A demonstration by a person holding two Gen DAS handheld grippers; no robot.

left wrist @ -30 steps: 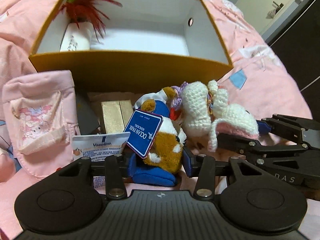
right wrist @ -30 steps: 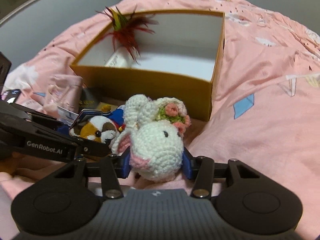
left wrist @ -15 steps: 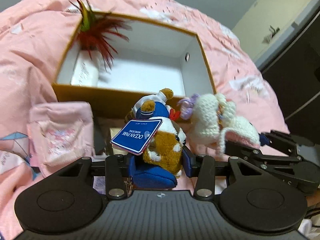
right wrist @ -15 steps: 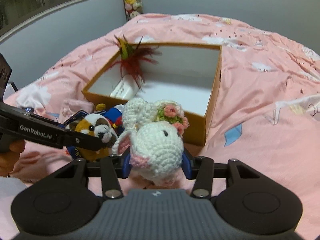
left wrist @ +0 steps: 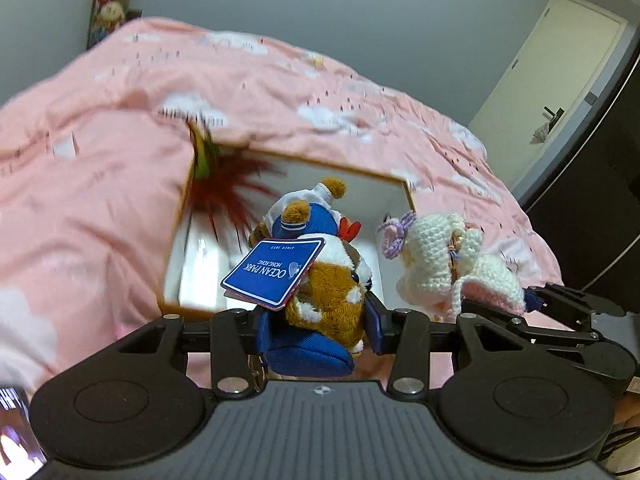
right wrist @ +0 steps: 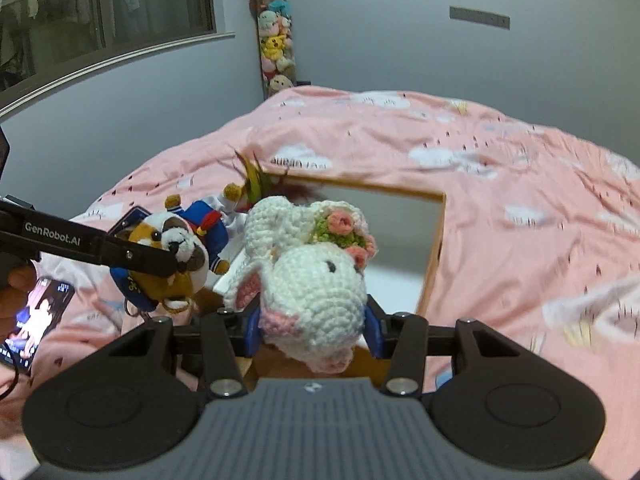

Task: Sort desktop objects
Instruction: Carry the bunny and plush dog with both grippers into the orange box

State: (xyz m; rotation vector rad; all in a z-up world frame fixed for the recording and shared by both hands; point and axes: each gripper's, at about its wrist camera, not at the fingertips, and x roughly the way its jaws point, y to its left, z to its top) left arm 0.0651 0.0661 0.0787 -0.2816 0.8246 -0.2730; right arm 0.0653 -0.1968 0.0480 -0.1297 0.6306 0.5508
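Observation:
My left gripper (left wrist: 316,326) is shut on a brown-and-white plush dog (left wrist: 332,292) in a blue sailor suit with a blue Ocean Park tag (left wrist: 272,274). It holds the dog in the air in front of the open yellow box (left wrist: 340,168). My right gripper (right wrist: 312,330) is shut on a white crochet bunny (right wrist: 316,284) with a flower crown, held beside the dog; the bunny also shows in the left wrist view (left wrist: 448,264). The dog shows in the right wrist view (right wrist: 176,256) too. The box (right wrist: 434,248) lies below and ahead, white inside.
A red-and-green feather toy (left wrist: 224,188) stands in the box's left corner. The pink quilt (left wrist: 100,200) covers the bed all around. A lit phone (right wrist: 34,320) lies at the left. A column of plush toys (right wrist: 274,48) hangs on the far wall.
Both grippers have risen with their toys and tilted up, so the box now sits lower and farther in view. The pink pouch, gold box and Vaseline tube have dropped out of sight.

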